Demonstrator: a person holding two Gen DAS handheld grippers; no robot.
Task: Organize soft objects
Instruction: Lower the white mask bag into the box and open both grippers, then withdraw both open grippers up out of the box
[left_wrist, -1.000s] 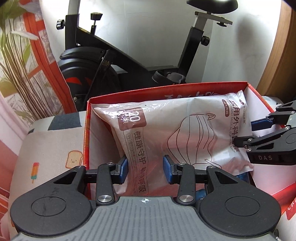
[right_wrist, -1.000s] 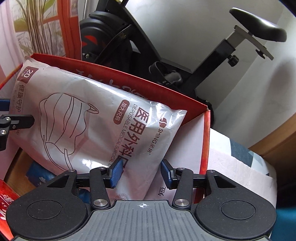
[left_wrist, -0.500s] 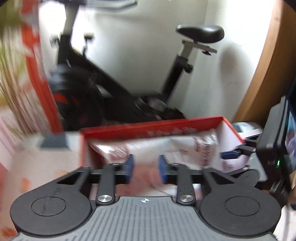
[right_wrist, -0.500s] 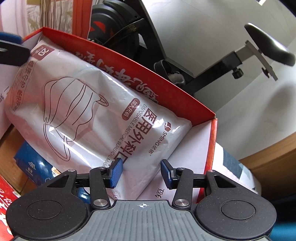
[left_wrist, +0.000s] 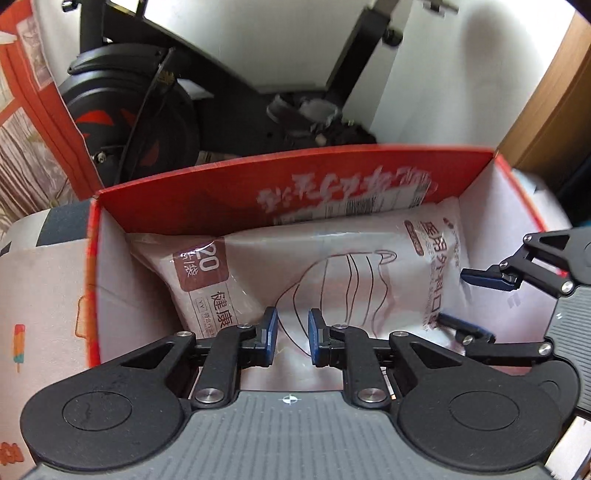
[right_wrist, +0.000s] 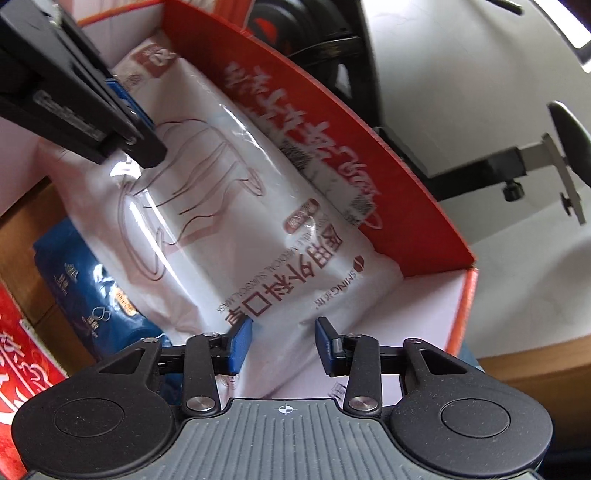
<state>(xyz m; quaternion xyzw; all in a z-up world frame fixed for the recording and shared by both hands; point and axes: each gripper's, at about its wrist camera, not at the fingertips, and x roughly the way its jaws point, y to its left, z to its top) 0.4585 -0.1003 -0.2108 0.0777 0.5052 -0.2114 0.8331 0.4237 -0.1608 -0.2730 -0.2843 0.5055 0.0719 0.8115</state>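
A white plastic pack of medical masks (left_wrist: 332, 273) lies inside a red cardboard box (left_wrist: 221, 192), leaning on its far wall; it also shows in the right wrist view (right_wrist: 229, 206). My left gripper (left_wrist: 291, 341) is open and empty just above the pack's near edge; its arm crosses the right wrist view's top left (right_wrist: 125, 122). My right gripper (right_wrist: 282, 345) is open and empty over the pack's right end; it shows at the right of the left wrist view (left_wrist: 469, 299). A blue packet (right_wrist: 85, 291) lies under the mask pack.
An exercise bike (left_wrist: 155, 110) stands behind the box against a white wall. A patterned cushion (left_wrist: 40, 295) lies left of the box. A wooden panel (left_wrist: 546, 110) is at the right. A red carton edge (right_wrist: 18, 354) is at the box's near left.
The mask pack has dropped from a raised tilt to lying lower in the box. Both grippers have let go of it and stay open; the left one swung up and came back down.
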